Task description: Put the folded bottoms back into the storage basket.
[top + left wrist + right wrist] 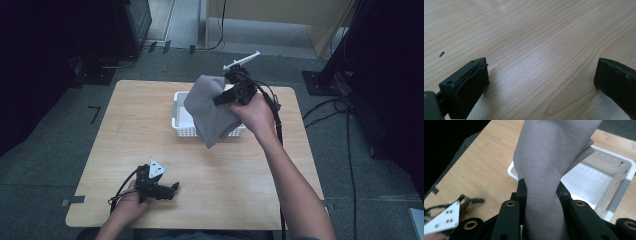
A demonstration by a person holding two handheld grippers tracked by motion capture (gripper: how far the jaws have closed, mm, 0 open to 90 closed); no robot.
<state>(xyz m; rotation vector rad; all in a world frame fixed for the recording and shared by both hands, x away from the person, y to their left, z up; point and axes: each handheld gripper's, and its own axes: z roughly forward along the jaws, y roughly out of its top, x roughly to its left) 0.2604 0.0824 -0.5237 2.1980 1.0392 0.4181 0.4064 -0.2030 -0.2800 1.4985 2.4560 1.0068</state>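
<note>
A grey cloth [210, 107] hangs in the air over the white perforated basket [181, 131] near the table's far middle. My right gripper [223, 98] is shut on the cloth; in the right gripper view the fabric [546, 165] is bunched between the black jaws, my right gripper [541, 191] pinching it above the basket [614, 182]. My left gripper [175, 187] rests low at the table's near left, held in a hand. In the left gripper view its jaws stand wide apart, my left gripper [541, 77] open over bare wood.
The light wooden table [140, 125] stands on grey carpet. Cables [330, 107] run over the floor to the right of it, with dark equipment stands at the back left and right. The person's right forearm [295, 185] crosses the table's near right.
</note>
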